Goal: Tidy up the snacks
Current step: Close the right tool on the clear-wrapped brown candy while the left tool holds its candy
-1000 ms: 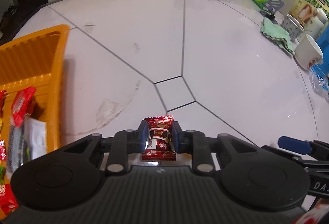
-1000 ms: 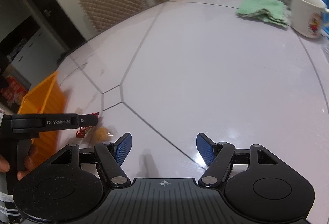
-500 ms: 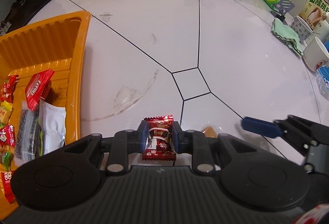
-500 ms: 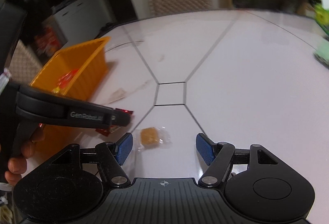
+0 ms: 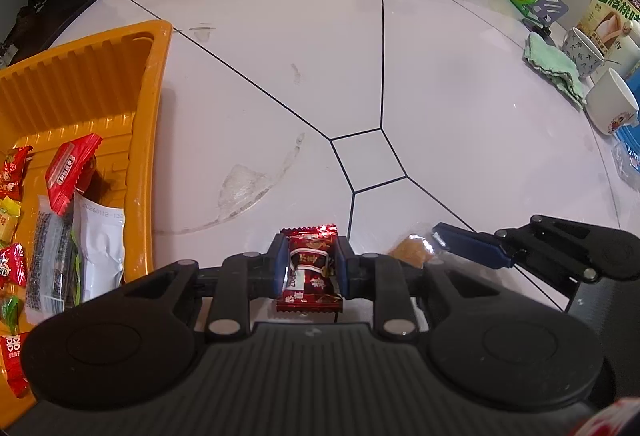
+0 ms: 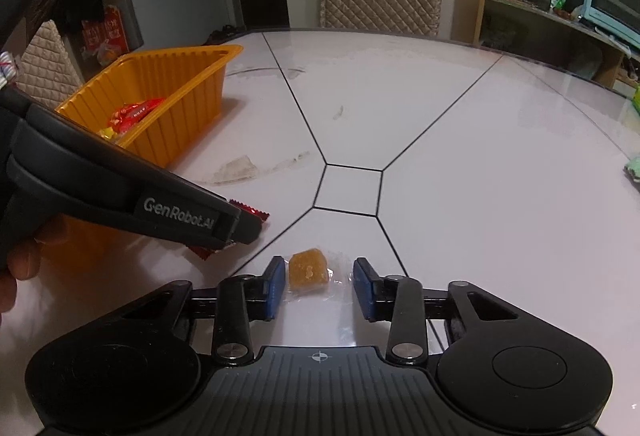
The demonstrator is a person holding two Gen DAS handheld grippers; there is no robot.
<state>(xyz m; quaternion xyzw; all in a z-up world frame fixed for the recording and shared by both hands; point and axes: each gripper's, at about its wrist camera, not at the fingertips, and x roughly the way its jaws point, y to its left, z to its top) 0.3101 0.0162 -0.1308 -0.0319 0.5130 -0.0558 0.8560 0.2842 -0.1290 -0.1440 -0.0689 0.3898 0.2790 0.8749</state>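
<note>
- While the left gripper hangs over the near part of the tabletop, its blue pads pinch a dark red foil candy from both sides; jaws narrow, closed on the wrapper.
- Same candy shows in the right wrist view only as red foil ends poking past the black body of the left gripper.
- Right gripper sits low at the near edge, jaws set fairly wide, not gripping anything.
- Between its blue fingers lies an amber sweet in a clear wrapper, flat on the tabletop; the brown block sits nearer the left pad, the crinkled clear film spreads toward the right one. Whether film touches either pad is hard to tell.
- From the left wrist view the amber sweet lies just right of the held candy, with one blue finger of the right gripper beside it.
- Orange tray stands at the left edge of the tabletop, holding red, yellow, green and white snack packets.
- Far right edge: green cloth, two white mugs, a printed carton.
</note>
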